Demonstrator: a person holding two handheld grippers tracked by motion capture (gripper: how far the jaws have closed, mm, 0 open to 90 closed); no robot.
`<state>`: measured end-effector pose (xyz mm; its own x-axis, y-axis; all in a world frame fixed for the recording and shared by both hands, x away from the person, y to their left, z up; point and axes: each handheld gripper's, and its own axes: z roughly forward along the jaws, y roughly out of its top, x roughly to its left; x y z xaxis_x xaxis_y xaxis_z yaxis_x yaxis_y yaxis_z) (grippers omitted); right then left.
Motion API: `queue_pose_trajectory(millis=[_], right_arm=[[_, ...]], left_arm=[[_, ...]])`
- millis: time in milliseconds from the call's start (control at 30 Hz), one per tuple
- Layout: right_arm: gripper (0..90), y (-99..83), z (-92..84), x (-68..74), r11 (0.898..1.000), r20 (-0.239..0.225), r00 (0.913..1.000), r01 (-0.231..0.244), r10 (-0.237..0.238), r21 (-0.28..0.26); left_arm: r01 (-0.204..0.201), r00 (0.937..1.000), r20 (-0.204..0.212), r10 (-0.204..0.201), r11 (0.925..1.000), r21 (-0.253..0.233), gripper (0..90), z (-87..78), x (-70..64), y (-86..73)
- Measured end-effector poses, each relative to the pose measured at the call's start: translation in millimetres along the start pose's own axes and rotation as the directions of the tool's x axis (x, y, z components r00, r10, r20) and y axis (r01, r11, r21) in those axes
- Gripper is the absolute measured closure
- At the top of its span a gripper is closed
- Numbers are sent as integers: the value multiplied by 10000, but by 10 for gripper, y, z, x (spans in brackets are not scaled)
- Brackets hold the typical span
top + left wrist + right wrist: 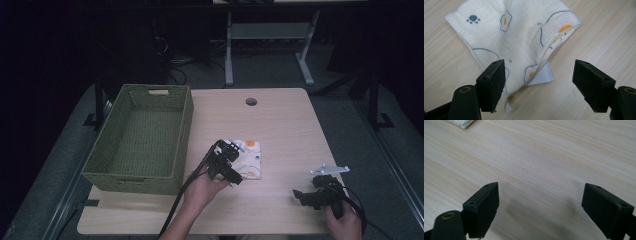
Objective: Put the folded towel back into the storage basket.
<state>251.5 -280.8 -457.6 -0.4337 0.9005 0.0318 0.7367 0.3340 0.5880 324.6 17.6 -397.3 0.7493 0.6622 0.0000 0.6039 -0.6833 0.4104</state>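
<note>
A cream, folded cotton cloth printed with fried eggs and a paw (524, 42) lies on the pale wooden desk (280, 120), beside a green woven basket (142, 137). The left tool (537, 75) hovers wide open over its near corner, gripping nothing; grasping and moving remain. The right tool (540, 207) is open and empty above bare desk. The left gripper view reveals a white label.

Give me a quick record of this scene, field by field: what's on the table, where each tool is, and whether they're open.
surface: light wood table
cloth: folded cream cloth with fried-egg and paw prints, lying flat near the table's middle
basket: green woven basket at the table's left, nothing visible inside
left tool: open, poised over the cloth's near corner, not gripping it
right tool: open, over bare wood at the table's right, holding nothing
</note>
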Motion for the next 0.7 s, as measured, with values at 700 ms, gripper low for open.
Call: queue_pose_trajectory(millis=[700], right_arm=[[142, -2, 0, -24, 10000, -93, 10000, -8, 8, -61]], left_arm=[[373, 9993, 86, -377, 9984, 417, 268, 208, 174, 410]])
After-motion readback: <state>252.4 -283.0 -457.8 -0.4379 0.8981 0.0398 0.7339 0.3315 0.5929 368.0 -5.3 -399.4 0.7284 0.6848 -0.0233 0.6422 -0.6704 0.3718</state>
